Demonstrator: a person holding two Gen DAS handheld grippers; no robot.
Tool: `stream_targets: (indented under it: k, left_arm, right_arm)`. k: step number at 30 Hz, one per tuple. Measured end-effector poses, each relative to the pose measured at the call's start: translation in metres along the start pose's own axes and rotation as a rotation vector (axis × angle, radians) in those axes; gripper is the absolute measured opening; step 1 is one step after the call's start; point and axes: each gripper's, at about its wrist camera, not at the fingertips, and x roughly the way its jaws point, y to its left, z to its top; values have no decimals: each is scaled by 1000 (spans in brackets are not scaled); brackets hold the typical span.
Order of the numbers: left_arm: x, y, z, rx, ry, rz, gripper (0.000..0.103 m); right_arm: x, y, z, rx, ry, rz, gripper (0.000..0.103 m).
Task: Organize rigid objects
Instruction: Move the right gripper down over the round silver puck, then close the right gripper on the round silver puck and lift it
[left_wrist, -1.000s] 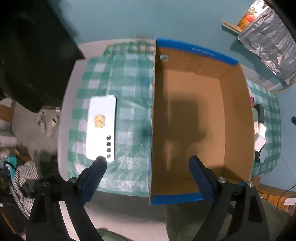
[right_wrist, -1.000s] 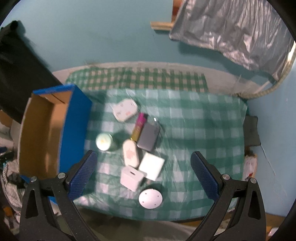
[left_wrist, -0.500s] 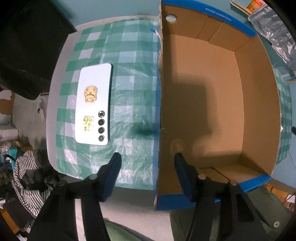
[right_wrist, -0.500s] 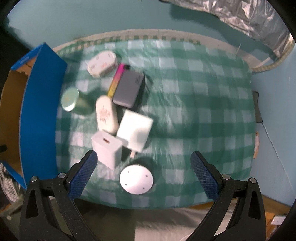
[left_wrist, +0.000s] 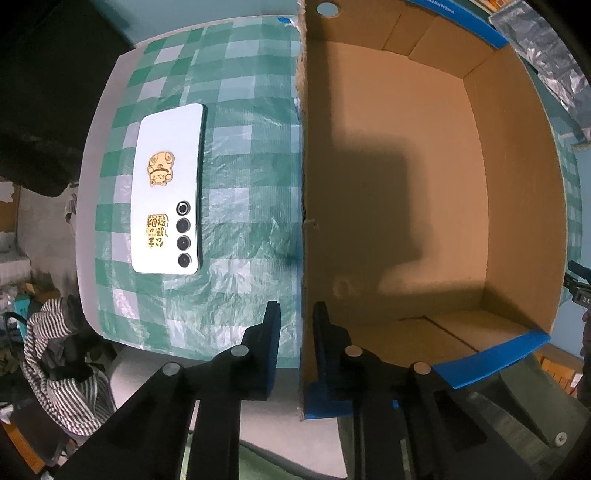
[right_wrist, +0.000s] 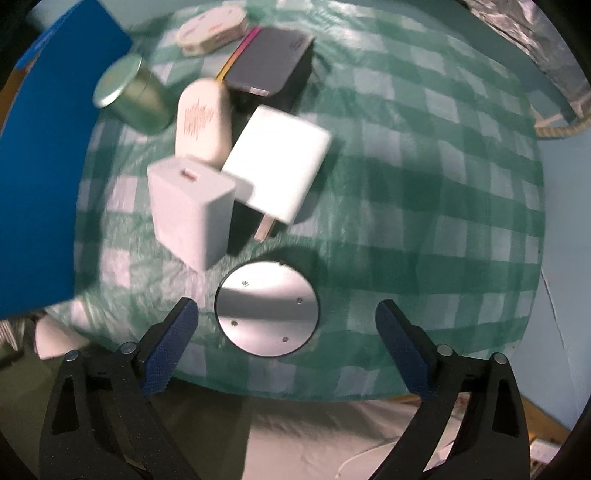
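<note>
A: Your left gripper (left_wrist: 296, 321) straddles the near wall of the cardboard box (left_wrist: 517, 192), one finger outside, one inside, jaws closing on the wall. What lies beyond?

B: A white phone (left_wrist: 170, 190) lies face down on the checked cloth (left_wrist: 243, 155), well left of the box.

A: And your right gripper (right_wrist: 286, 314)?

B: Spread wide, jaws just starting to close, the silver disc (right_wrist: 266, 308) between them untouched. Beyond it, two white chargers (right_wrist: 192, 212), a cream case (right_wrist: 202, 120), a grey power bank (right_wrist: 271, 66) and a green tin (right_wrist: 129, 94) crowd together.

Left gripper (left_wrist: 295, 325) points straight down, jaws closing, nearly together, one finger at 9 o'clock, the other at 3. Right gripper (right_wrist: 286, 317) points straight down too, jaws wide, starting to close.
</note>
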Motion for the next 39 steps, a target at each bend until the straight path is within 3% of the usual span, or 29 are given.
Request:
stream_targets:
  k: [5, 7, 14, 18, 30, 39]
  left_arm:
    - [4, 5, 0, 5, 13, 0, 13]
    - [4, 4, 0, 9, 11, -7, 13]
    - [5, 8, -4, 28, 5, -11, 11]
    - [0, 3, -6, 29, 0, -23, 11]
    - [-4, -3, -8, 46, -12, -32, 11]
    - [-7, -4, -9, 41, -20, -39, 11]
  right_arm:
    - [10, 6, -5, -21, 8, -10, 95]
    - [10, 4, -7, -25, 16, -8, 87]
    - [18, 10, -5, -37, 29, 7, 76]
    - [28, 14, -7, -27, 35, 23, 62]
    - [8, 8, -3, -4, -1, 41, 62]
    - [-19, 10, 22, 1, -57, 41, 62]
